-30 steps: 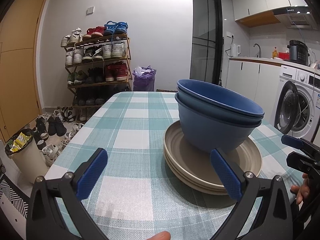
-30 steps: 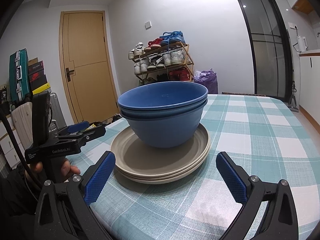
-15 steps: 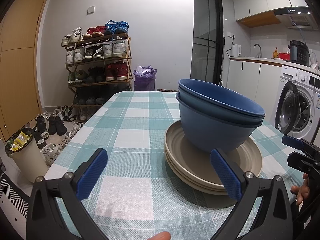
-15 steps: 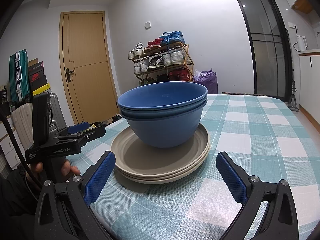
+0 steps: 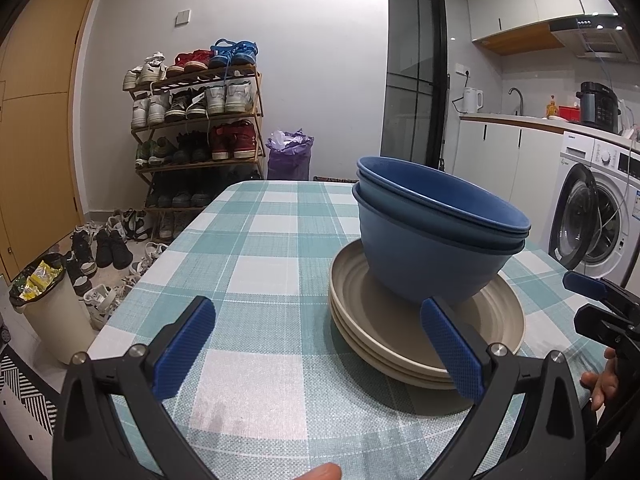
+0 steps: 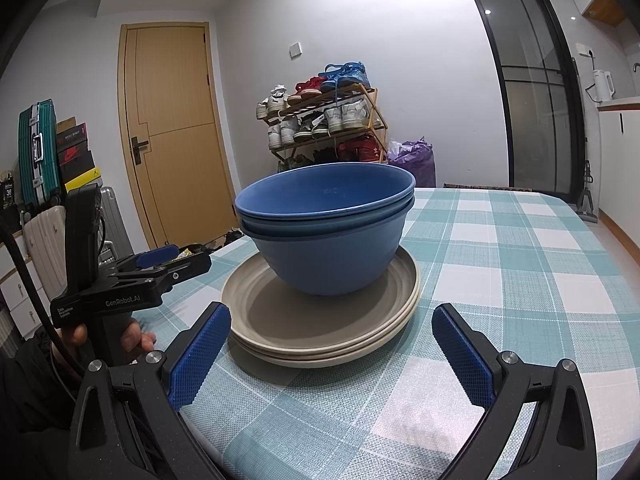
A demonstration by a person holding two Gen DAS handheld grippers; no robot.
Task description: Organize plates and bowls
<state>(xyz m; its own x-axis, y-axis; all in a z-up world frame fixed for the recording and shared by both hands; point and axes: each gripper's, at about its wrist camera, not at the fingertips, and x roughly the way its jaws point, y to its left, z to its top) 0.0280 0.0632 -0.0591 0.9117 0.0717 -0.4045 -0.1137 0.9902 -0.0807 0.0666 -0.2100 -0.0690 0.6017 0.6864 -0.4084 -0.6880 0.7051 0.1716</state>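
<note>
Both my grippers are idle at the near edge of the table [image 5: 256, 240] w/ the teal-and-white checked cloth. Left gripper [image 5: 318, 354] has its fingers spread wide, nothing between them; its right blue pad [image 5: 452, 354] sits in front of the plate rim from this view, but I can't tell if it touches. Right gripper [image 6: 330, 356] is likewise spread wide and empty, pads low over the cloth just short of the stack.

The task items: two blue bowls [image 6: 328, 232] nested one inside the other, upright, sitting on the stack of beige plates [image 6: 320, 320] (looks like three, rims lined up). Bowls sit toward the back of the top plate rather than dead centre. In the left wrist view the stack is right of centre; bowls [image 5: 436, 240] on plates [image 5: 400, 340] again.

Each cam catches the other tool: in the right wrist view the left gripper [image 6: 160, 264] is beside the plates, a hand [image 6: 132, 336] round its handle. Bkgd: shoe rack [image 5: 196, 128], washing machine [image 5: 592, 216], wooden door [image 6: 176, 128].
</note>
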